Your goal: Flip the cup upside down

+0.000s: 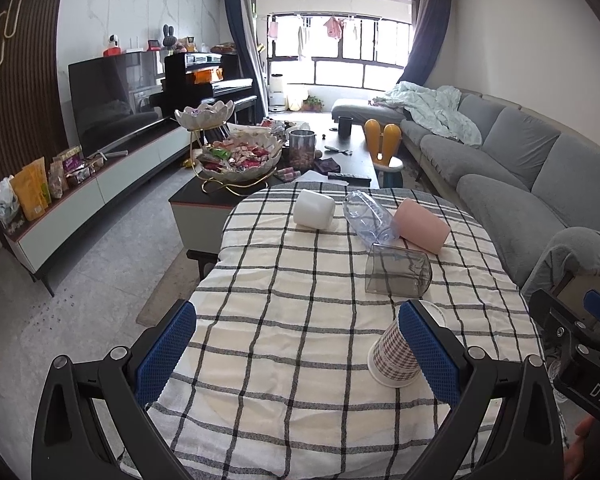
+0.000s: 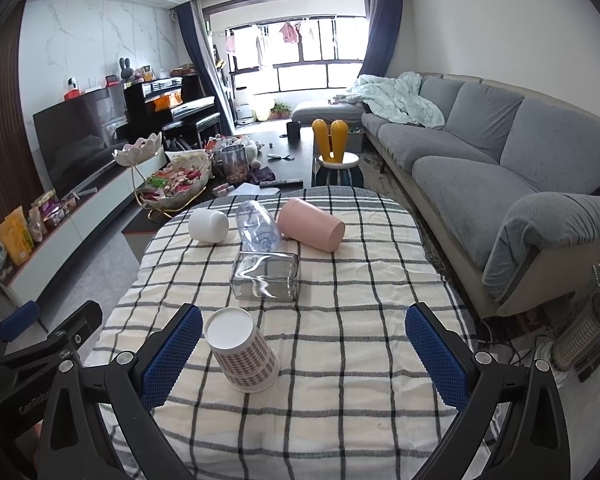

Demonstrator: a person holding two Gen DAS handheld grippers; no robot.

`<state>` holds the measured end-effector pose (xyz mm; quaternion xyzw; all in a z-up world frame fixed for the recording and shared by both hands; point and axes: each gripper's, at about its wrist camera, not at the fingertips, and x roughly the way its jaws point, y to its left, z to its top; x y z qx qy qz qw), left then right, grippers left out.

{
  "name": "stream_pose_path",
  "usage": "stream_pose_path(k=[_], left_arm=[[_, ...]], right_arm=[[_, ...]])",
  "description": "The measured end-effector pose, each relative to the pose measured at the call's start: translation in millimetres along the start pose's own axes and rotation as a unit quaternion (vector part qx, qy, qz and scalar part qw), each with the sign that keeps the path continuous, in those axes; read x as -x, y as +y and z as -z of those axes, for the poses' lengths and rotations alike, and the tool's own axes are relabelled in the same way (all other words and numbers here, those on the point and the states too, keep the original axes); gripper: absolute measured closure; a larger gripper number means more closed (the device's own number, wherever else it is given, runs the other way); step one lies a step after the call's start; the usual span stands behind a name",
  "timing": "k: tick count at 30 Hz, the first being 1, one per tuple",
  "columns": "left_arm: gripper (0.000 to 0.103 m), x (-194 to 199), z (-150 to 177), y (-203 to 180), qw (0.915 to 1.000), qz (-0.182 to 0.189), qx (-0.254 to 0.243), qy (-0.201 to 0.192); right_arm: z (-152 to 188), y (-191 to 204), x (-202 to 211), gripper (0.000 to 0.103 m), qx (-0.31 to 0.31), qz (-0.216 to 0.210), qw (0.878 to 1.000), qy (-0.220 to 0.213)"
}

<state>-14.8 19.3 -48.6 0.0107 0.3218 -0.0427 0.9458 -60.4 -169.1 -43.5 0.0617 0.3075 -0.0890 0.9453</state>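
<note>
In the left wrist view, our left gripper (image 1: pixel 296 350) fills the bottom of the frame with its jaws spread wide and nothing between them. Its left pad (image 1: pixel 165 350) hangs over the checked cloth (image 1: pixel 284 288) at lower left. Toward the lower right, the plaid cup (image 1: pixel 394 354) stands mouth down on the cloth, its white base up, partly hidden behind the right pad (image 1: pixel 430 350); we cannot tell whether they touch. Above, across the middle of the frame, lie a white cup (image 1: pixel 314 209), a clear bottle (image 1: pixel 368 218) and a pink cup (image 1: pixel 420 226), all on their sides, with a grey glass (image 1: pixel 398 274) on its side just below the bottle. The other gripper's body shows at the right edge.

In the right wrist view, our right gripper (image 2: pixel 304 350) is likewise wide open and empty. The plaid cup (image 2: pixel 242 350) stands upside down at lower centre-left, just beside the left pad (image 2: pixel 172 352) and well apart from the right pad (image 2: pixel 436 354). Higher up, left to right, lie the white cup (image 2: pixel 209 226), bottle (image 2: pixel 258 228) and pink cup (image 2: pixel 312 229), with the glass (image 2: pixel 266 276) below them.
</note>
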Motion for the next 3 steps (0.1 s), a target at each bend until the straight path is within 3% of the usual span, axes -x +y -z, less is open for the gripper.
stream_pose_path(k=[3], left_arm=[[0.000,-5.9,-1.6,-0.9,1.0000,-0.003,0.000,0.000]], right_arm=[[-0.6,-1.3,-8.1,0.001,-0.007,0.005,1.000,0.007]])
